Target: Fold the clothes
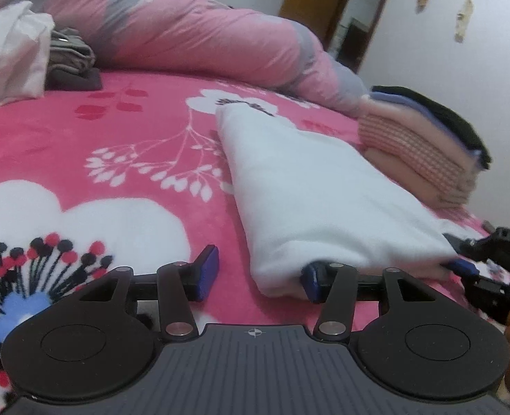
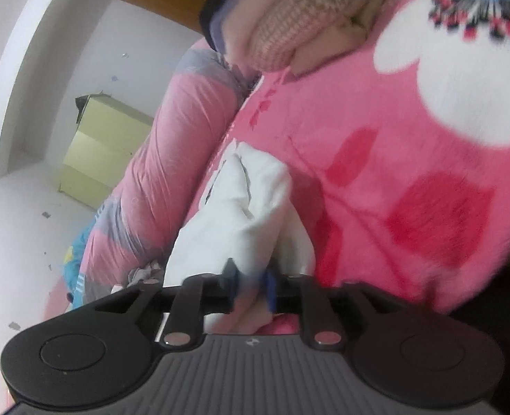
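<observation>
Blue-padded fingers of the left tool [image 1: 259,275] stand wide apart, low over the bed; its right finger is tucked against the near end of a folded white cotton garment [image 1: 310,186], its left finger over bare blanket, so it grips nothing. That garment lies as a long narrow bundle running ahead and to the right of this tool on the pink fleece blanket with white flowers [image 1: 116,131]. Seen from the right wrist, the right tool [image 2: 251,287] is closed on the near edge of the same white garment [image 2: 234,214], cloth pinched between its pads; blur hides the details. Beyond the garment, ahead of the left tool, sits a stack of folded clothes in pink check, blue and black [image 1: 424,141].

My judgement: the garment is already folded lengthwise, and the step in hand is either a further fold across or carrying it towards the stack. Either would need the left tool to close on its corner so both ends lift evenly.
</observation>
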The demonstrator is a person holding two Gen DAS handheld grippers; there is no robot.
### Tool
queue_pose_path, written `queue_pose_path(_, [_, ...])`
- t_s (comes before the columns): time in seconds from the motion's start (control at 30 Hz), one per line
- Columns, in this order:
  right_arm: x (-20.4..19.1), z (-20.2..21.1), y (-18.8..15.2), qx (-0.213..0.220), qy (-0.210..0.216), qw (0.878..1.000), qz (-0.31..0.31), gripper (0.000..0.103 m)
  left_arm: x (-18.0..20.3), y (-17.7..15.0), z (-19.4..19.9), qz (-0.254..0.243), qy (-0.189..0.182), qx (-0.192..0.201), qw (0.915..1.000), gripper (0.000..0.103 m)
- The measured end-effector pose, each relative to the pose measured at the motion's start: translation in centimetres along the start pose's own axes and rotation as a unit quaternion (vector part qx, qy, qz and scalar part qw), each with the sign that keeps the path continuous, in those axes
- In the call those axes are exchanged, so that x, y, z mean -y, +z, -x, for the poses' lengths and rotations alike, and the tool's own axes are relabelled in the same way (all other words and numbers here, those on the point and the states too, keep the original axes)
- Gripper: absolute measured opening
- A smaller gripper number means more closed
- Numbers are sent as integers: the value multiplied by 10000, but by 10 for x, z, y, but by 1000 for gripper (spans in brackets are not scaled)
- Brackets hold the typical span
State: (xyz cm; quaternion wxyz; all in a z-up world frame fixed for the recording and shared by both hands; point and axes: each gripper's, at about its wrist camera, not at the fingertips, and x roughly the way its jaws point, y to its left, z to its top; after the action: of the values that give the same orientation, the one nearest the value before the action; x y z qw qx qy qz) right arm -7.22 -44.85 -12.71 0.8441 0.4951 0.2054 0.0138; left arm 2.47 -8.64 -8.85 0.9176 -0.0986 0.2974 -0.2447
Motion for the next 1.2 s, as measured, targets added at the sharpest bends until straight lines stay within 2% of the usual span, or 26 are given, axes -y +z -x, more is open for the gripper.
queue_pose_path(0.13, [-9,38,2,130,-311,9984,457,26,-16,-2,26,-125,-304,-77,9994,58])
queue_pose_path(0.2, [-21,56,1,235,-320,9962,769,25,-25,3,34,83,-461,-61,9989,58])
queue_pose_path(0.27, [-48,54,-6,389,-253,9899,1342,23,-32,10,40,340,-635,-28,9974,58])
queue_pose_path(0.3, [-61,53,-9,467,-218,9853,1630,23,-34,14,41,432,-697,-28,9966,58])
queue_pose_path(0.37, [-88,45,-17,602,-157,9719,2271,22,-26,18,28,240,-564,-193,9979,58])
queue_pose_path(0.47, [-109,20,-37,533,-179,9508,3047,21,-14,24,9,-48,-362,-440,9984,62])
queue_pose_path(0.5, [-106,9,-45,443,-397,9421,3301,21,-10,26,3,-144,-295,-522,9981,63])
queue_pose_path(0.53, [-103,-2,-53,349,-626,9321,3551,21,-7,27,-4,-223,-215,-631,9975,68])
queue_pose_path(0.57, [-88,-21,-58,-80,-1097,9247,3645,20,-9,22,-12,-183,-108,-833,9963,69])
queue_pose_path(0.6, [-75,-35,-63,-425,-1283,9211,3652,19,-12,18,-12,-29,-170,-796,9967,70])
queue_pose_path(0.63, [-71,-32,-68,-224,-1182,9197,3738,19,-13,18,-8,-32,-207,-713,9972,70])
queue_pose_path(0.73, [-90,-28,-65,-299,-1456,9100,3870,20,-8,21,-13,-202,-250,-652,9974,70])
queue_pose_path(0.8, [-103,-26,-58,-242,-1612,9130,3739,21,-4,23,-17,-315,-278,-611,9972,70])
queue_pose_path(0.87, [-117,-21,-59,71,-1483,9088,3900,22,-1,24,-20,-428,-307,-570,9970,70])
queue_pose_path(0.93, [-132,-15,-60,390,-1346,9030,4062,22,3,26,-23,-541,-335,-529,9966,70])
queue_pose_path(1.03, [-128,-20,-66,593,-1349,8864,4388,21,8,29,-28,-710,-378,-467,9957,68])
queue_pose_path(1.13, [-90,-39,-58,335,-1869,8936,4067,18,13,31,-33,-879,-421,-405,9944,66])
queue_pose_path(1.2, [-73,-33,-46,338,-1612,9201,3554,16,17,33,-37,-991,-449,-363,9934,60])
